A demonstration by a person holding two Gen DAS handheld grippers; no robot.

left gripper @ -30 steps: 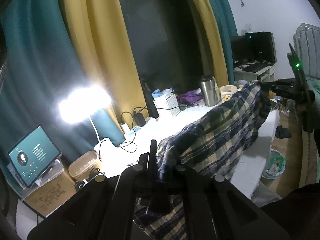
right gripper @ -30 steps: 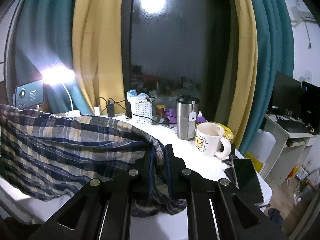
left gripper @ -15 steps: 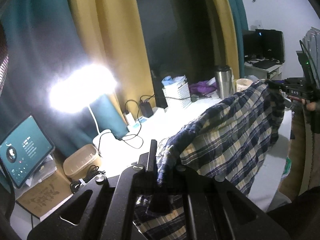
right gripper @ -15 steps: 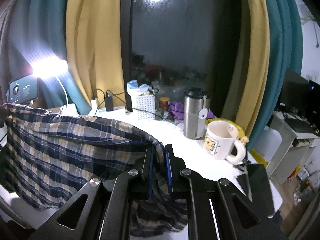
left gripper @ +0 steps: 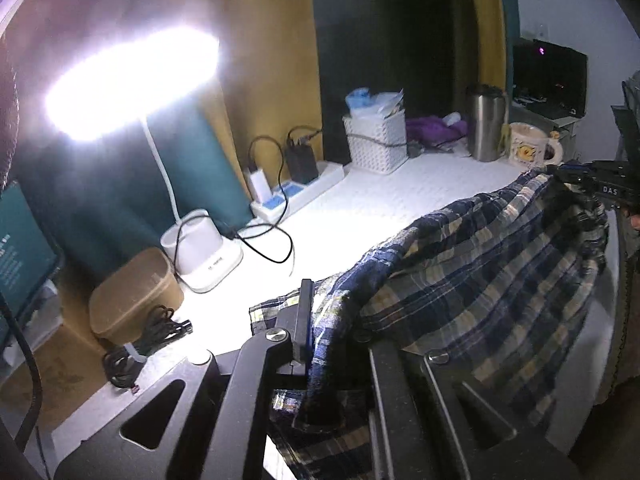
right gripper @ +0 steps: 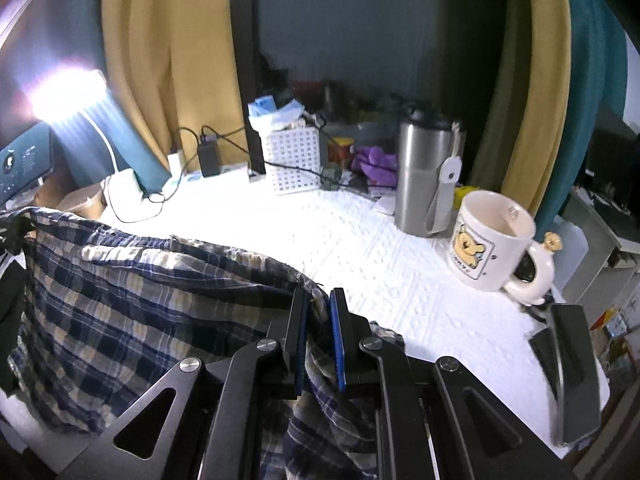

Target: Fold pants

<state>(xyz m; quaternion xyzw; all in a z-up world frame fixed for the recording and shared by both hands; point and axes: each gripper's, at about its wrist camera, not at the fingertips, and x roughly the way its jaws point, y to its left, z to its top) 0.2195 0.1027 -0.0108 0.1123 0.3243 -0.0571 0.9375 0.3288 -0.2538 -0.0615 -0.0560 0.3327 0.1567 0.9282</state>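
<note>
The plaid pants (left gripper: 492, 268), navy and cream checks, hang stretched between my two grippers just above the white padded table (left gripper: 400, 200). My left gripper (left gripper: 326, 316) is shut on one corner of the cloth, which bunches over its fingers. In the right wrist view the pants (right gripper: 132, 312) sag leftward from my right gripper (right gripper: 320, 304), shut on the other corner with fabric pinched between the blue pads. In the left wrist view the right gripper (left gripper: 600, 184) shows at the far right edge, holding the cloth's far end.
At the table's back stand a lit desk lamp (left gripper: 132, 84), a power strip with chargers (left gripper: 296, 188), a white basket (right gripper: 292, 160), a steel tumbler (right gripper: 428, 176) and a bear mug (right gripper: 492, 248). A dark phone (right gripper: 568, 364) lies at the right edge. A tablet (right gripper: 24, 160) and a tan box (left gripper: 132, 292) sit left.
Both grippers have moved forward and down toward the table, carrying the pants with them. The lamp, tumbler and mug now look nearer, and the cloth hangs lower over the tabletop.
</note>
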